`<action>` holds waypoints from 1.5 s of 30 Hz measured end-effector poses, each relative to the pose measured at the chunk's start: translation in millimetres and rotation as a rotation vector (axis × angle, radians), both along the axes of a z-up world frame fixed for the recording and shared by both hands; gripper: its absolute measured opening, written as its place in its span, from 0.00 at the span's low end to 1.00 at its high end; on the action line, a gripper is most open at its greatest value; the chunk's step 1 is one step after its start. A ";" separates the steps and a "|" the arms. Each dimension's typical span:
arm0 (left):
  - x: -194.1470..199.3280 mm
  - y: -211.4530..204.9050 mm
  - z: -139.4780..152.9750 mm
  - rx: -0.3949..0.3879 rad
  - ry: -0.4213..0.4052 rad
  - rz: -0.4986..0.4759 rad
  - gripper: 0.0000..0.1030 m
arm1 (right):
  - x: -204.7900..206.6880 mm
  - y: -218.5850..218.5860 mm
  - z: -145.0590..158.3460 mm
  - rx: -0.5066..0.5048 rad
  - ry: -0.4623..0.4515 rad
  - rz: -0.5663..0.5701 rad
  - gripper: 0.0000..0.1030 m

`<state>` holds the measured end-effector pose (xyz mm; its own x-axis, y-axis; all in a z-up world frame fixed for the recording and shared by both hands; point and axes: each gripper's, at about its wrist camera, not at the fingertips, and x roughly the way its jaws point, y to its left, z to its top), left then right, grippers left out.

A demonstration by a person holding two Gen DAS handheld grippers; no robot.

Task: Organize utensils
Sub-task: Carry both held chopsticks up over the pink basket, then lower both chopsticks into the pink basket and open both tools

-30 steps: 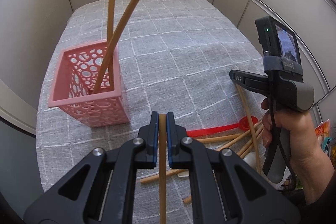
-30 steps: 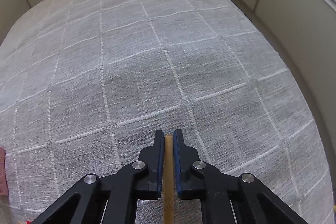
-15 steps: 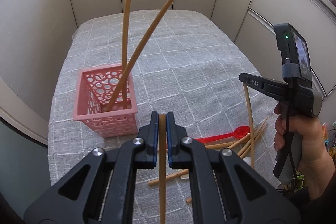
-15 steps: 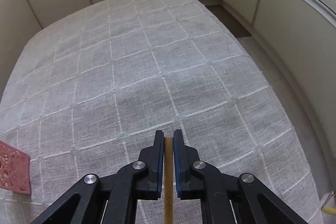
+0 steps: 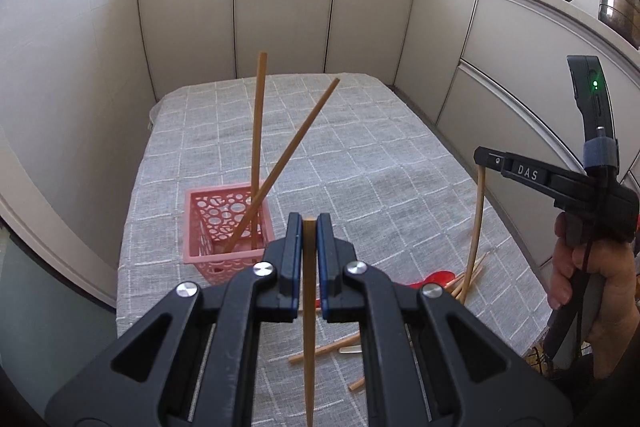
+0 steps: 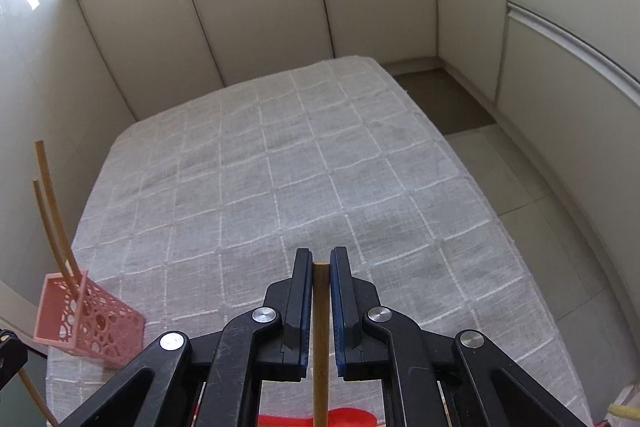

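My left gripper (image 5: 308,227) is shut on a wooden chopstick (image 5: 308,327) that hangs down between its jaws. Ahead and to its left stands a pink perforated basket (image 5: 208,255) with two chopsticks (image 5: 256,131) leaning upright in it. At the right of the left wrist view a hand holds my right gripper (image 5: 482,159), shut on another chopstick (image 5: 477,227) that dangles above a pile of loose chopsticks (image 5: 468,277) and a red spoon (image 5: 434,277). In the right wrist view my right gripper (image 6: 321,259) pinches its chopstick (image 6: 321,347), and the basket (image 6: 92,323) is at lower left.
The table carries a grey checked cloth (image 6: 304,163). Pale cabinet panels (image 5: 280,15) wall it in at the back and right. A floor gap (image 6: 444,99) opens beyond the far right corner. More loose sticks (image 5: 320,351) lie near the front edge.
Both grippers have risen with their chopsticks, the right one more. The views have tilted up, so the basket, the table and the pile look farther away.
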<state>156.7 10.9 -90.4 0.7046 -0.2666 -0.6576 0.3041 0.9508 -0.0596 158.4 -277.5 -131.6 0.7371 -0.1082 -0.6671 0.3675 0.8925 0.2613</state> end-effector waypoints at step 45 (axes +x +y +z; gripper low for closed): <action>19.6 53.3 58.7 -0.047 -0.458 0.225 0.08 | -6.3 108.2 128.7 0.038 -0.651 0.151 0.07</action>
